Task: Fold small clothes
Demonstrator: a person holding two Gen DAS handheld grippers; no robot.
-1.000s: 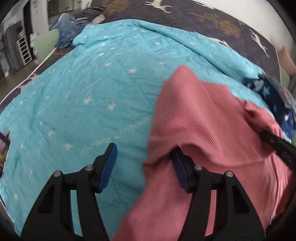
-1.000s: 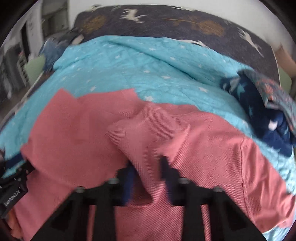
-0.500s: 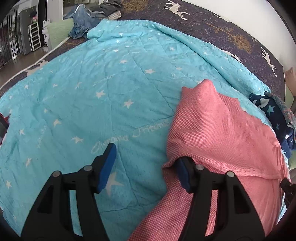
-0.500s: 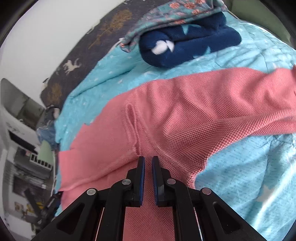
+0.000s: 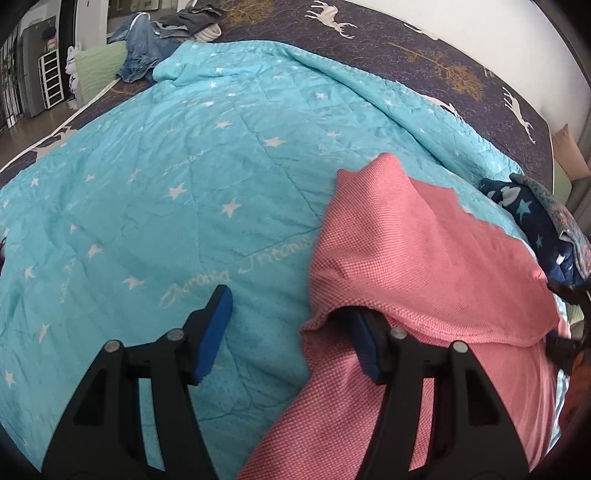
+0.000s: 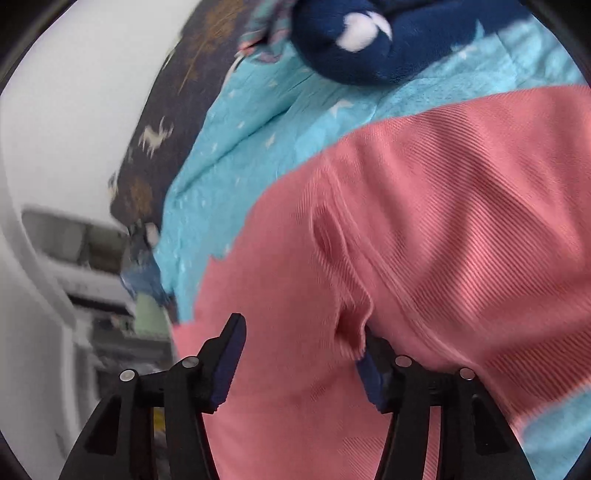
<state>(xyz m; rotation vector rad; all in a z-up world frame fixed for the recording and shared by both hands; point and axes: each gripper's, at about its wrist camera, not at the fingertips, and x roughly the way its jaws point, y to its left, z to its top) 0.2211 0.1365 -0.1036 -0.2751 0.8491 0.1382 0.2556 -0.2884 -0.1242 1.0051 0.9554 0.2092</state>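
Pink ribbed garment lies spread on the turquoise star-print quilt, and both grippers are down at its near edge. The left gripper has its jaws spread wide and holds nothing: its left blue pad sits over bare quilt, while its right pad is tucked under a raised fold of the pink cloth, which drapes over that finger. From there the garment rises to a peaked corner toward the far side of the quilt.

The right gripper, seen from its own camera, is also parted wide with nothing pinched. Its left pad is clear of the cloth at the garment's edge, and a puckered seam of the pink fabric hangs against the tip of its right finger. That view is blurred, so finer contact is hard to judge.

Beyond the garment, on the quilt's right side as the left camera shows it, a folded navy fleece with white stars sits with a floral-print piece lying against it. Under the quilt runs a dark bedspread with deer and trees. At the quilt's far left corner lies a heap of denim and grey clothes.
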